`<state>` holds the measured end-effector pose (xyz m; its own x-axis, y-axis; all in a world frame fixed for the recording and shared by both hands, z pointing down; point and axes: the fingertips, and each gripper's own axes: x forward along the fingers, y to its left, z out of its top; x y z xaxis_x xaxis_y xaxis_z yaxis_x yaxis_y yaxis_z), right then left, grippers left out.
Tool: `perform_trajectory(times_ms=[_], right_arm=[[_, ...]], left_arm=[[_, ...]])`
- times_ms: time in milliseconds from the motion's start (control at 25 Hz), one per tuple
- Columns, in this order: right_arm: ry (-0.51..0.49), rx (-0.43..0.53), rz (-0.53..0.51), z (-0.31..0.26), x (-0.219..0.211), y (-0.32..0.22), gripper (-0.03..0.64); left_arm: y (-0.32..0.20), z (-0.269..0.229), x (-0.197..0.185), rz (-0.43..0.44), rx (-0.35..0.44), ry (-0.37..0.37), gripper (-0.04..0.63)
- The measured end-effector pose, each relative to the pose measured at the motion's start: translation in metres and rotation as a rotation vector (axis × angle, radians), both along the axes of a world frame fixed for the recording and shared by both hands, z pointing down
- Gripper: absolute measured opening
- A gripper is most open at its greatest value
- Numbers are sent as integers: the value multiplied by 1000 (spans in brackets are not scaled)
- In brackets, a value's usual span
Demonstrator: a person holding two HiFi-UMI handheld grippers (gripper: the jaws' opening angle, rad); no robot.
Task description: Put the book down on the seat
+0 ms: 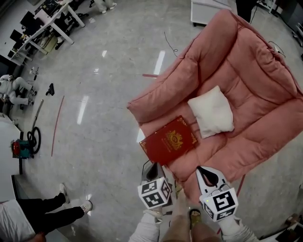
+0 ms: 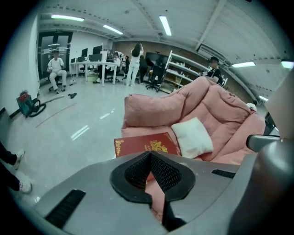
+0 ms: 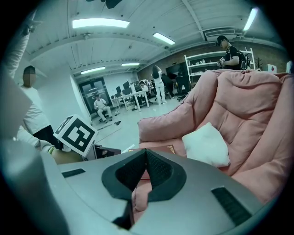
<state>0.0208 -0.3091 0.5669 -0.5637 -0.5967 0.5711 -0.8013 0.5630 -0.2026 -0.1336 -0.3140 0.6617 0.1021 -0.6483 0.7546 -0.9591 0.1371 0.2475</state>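
A red book (image 1: 169, 140) with a gold emblem lies flat on the front of the pink armchair's seat (image 1: 255, 80), one corner over the seat's front edge. Nothing holds it. My left gripper (image 1: 152, 166) hovers just in front of the book's near edge, shut and empty. My right gripper (image 1: 202, 171) hangs beside it to the right, over the chair's front, also shut with nothing in it. The left gripper view shows the book (image 2: 142, 144) just beyond the meeting jaw tips (image 2: 149, 153). From the right gripper (image 3: 146, 150), only a strip of the book (image 3: 163, 150) shows.
A white cushion (image 1: 211, 111) rests on the seat behind the book. A person's legs (image 1: 52, 212) stand on the grey floor at lower left. A red machine (image 1: 21, 147) sits at the left edge, desks at top left, and a white cabinet (image 1: 208, 12) behind the chair.
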Motion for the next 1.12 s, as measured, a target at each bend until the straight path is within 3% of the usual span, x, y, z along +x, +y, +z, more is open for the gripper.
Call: perform_trajectory(times_ms=[760,1120], right_arm=[[-18,94,-124,-93,-6,61,5],[-15,164,-157,-129,-1,88,6]], left_arm=[[83,-140,42,103,121,-49,6],[108,-187,55,149,181,-26,6]])
